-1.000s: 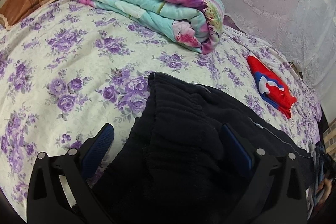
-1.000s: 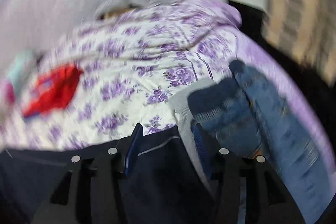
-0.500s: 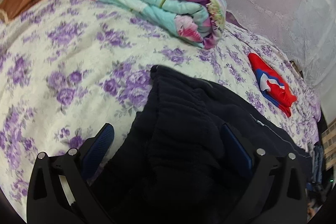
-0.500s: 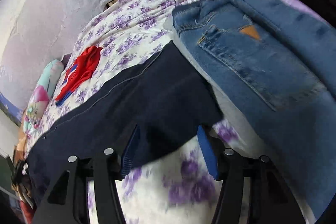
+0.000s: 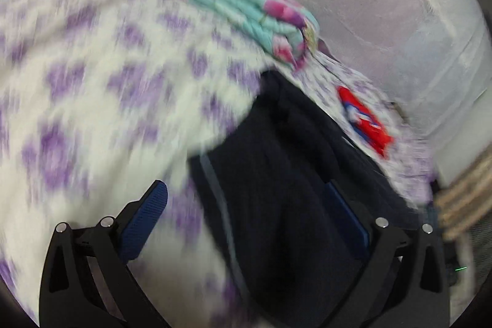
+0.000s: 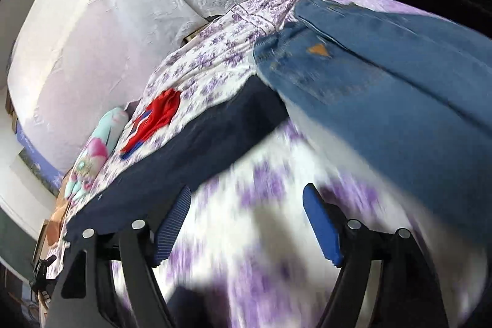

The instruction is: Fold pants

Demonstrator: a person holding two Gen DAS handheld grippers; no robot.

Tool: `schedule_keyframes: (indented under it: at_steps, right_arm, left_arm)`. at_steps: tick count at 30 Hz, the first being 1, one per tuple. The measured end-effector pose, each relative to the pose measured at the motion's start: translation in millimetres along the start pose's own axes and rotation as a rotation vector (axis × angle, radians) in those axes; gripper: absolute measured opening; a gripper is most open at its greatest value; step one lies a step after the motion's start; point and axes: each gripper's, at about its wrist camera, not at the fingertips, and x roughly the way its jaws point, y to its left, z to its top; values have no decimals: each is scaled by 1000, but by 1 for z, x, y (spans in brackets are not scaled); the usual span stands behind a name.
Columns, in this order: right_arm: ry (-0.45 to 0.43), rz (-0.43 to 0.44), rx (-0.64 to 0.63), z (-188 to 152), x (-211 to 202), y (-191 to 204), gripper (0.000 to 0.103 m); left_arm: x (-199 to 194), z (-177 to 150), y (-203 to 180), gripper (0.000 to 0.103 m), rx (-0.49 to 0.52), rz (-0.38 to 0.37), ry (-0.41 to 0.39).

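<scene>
Dark navy pants [image 5: 286, 174] lie stretched across the purple-flowered bedsheet [image 5: 92, 100]. In the left wrist view my left gripper [image 5: 246, 214] is open, its blue pads wide apart over the waist end; the right pad is over the cloth, the left pad over the sheet. The view is blurred. In the right wrist view the pants [image 6: 196, 149] run from left to the leg end by the jeans. My right gripper [image 6: 246, 220] is open and empty over bare sheet, just below the pants' edge.
Blue jeans [image 6: 384, 88] lie at the right beside the leg end. A red and blue garment [image 5: 366, 125] lies beyond the pants, also seen in the right wrist view [image 6: 153, 119]. A folded floral quilt [image 5: 249, 11] sits at the back. White curtain [image 6: 107, 5] behind the bed.
Both grippers swung quickly. The right one let the leg end go and now sits off the pants over the sheet. The left view rotated, with the pants now more to the right.
</scene>
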Motion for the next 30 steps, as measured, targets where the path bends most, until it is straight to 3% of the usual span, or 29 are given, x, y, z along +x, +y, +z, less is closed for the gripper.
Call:
schedule_keyframes:
  at_steps: [2,5,7,9,13,16,18,22,24,27,30]
  right_arm:
    - [-16,35,49,-13,-20,-9,78]
    - [-48,68,114,-31,-42,-20,78]
    - [-31,64,94,-41,-47,-19,78]
    - [-12,21,29,-52,-50,-8,79]
    - [12,-14,-64,-77,-62,8,80]
    - [22,10,-52,-86,-77,7,80]
    - [38,43,-25,-90,-89,6,80]
    - [89,82,-61,-99,-101,19,80]
    - [159,142,-79,-105,-93,30,80]
    - [255,232,-52,-108,-69,47,82]
    - [251,298,-98,-84,-49,86,83]
  left_arm:
    - [-9,-10,5,98,-10,-36,22]
    - [-9,-18,-2,98,34,-6,56]
    - [5,-16,-12,98,61,49,87]
    - [19,-10,-17,98,86,58,105]
    - [36,10,-13,96,-11,-44,112]
    - [25,5,-12,27,4,-35,75]
    - [9,-1,-5,25,-17,-87,35]
    - [-28,-13,15,24,-36,-98,-57]
    - [-23,-17,23,25,-52,-89,-45]
    - [-8,-15,40,27,-172,-111,20]
    - [-5,-14,38,29,-168,-90,15]
